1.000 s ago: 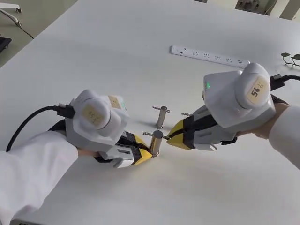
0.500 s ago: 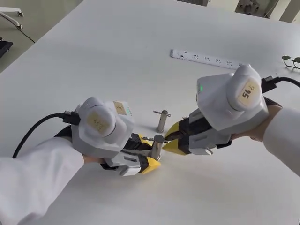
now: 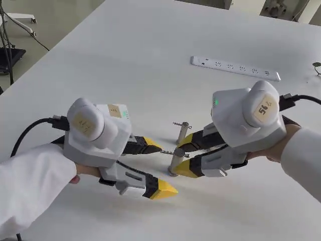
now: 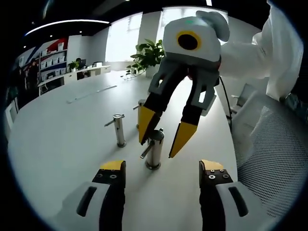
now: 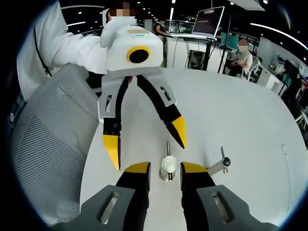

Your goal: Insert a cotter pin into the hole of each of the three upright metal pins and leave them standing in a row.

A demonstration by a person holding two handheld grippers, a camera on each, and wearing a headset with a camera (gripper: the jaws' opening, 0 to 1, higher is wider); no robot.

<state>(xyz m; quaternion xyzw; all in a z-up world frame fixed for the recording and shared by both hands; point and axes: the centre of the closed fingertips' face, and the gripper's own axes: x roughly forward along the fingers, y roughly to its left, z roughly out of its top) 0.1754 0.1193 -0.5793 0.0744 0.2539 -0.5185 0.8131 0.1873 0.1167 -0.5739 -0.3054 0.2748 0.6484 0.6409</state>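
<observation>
at the near edge of the white table (image 3: pixel 125 60), the left gripper (image 3: pixel 161 168), held in a white-sleeved hand, has its yellow-tipped jaws spread wide and gripping nothing, pointed at an upright metal pin (image 3: pixel 175 163) just beyond its tips. a cotter pin (image 3: pixel 168 151) runs through the hole near that pin's top, one end jutting toward the left gripper. the right gripper (image 3: pixel 183 155) faces it from the other side, jaws parted and straddling the same pin; in the right gripper view the pin stands in the gap between the two tips, and a thin strip of table shows on either side of it. just behind, a second metal pin (image 3: pixel 183 132) stands upright with its own cotter pin (image 3: pixel 179 124) crosswise through the top. in the left gripper view, the top of a third pin (image 4: pixel 140 102) peeks out behind one of the right gripper's jaws, the rest of it hidden. farther back on the table lies a white power strip (image 3: pixel 234 68), well apart from the pins.
</observation>
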